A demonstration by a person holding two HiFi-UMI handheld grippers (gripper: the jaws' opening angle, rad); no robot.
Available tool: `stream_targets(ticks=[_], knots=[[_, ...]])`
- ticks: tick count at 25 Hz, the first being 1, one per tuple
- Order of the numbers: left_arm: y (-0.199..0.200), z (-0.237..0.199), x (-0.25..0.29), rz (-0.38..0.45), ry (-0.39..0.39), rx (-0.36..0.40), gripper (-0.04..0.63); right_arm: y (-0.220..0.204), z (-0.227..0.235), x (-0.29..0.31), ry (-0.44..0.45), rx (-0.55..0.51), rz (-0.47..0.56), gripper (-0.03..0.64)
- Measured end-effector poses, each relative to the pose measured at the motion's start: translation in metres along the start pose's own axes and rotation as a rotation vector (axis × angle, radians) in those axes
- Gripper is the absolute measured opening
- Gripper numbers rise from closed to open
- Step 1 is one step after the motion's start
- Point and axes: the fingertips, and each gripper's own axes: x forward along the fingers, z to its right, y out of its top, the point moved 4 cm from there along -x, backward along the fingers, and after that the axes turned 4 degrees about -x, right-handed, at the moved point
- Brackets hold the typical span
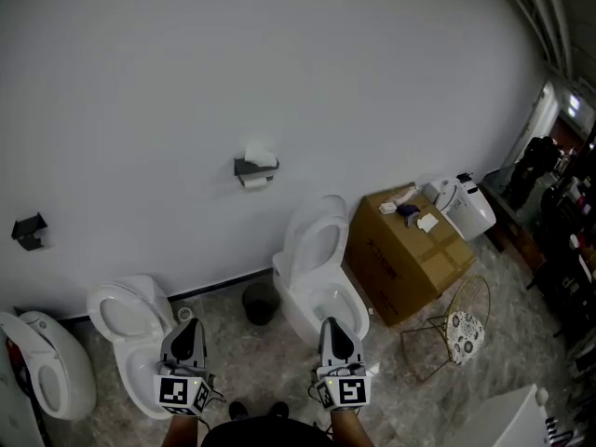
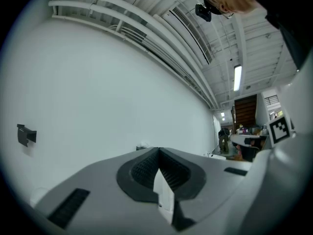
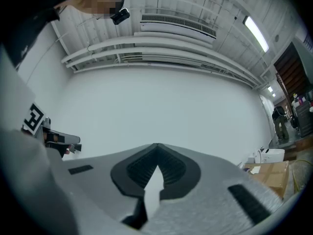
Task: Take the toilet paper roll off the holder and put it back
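The white toilet paper roll point(image 1: 258, 160) sits on a dark holder point(image 1: 248, 169) fixed to the white wall, above and between two toilets. In the left gripper view the roll point(image 2: 143, 145) shows as a small speck just over the jaw tips. Both grippers hang low at the near edge of the head view, far from the wall. My left gripper point(image 1: 186, 328) point(image 2: 159, 150) is shut, jaw tips touching, with nothing between them. The right gripper point(image 1: 333, 326) point(image 3: 157, 145) is shut and empty too.
A second, bare holder point(image 1: 30, 231) point(image 2: 25, 134) is on the wall at left. Toilets point(image 1: 317, 268) point(image 1: 130, 324) stand along the wall with a dark bin point(image 1: 261, 302) between them. At right are a cardboard box point(image 1: 410, 250) point(image 3: 274, 173) and a wire stool point(image 1: 456, 329).
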Motion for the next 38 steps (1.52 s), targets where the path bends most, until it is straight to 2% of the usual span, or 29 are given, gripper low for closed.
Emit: stream_targets(ticks=[21,38], knots=[[-0.0027,-0.0026,-0.0015,-0.006,-0.004,-0.003,0.003,-0.0007,-0.0036,0.0025,0.01,-0.006,-0.013,0.011],[-0.005,-0.0039,-0.0035,-0.01,-0.004,-0.007,0.003,-0.0002,-0.0092,0.0041,0.038,0.013,-0.01,0.192]])
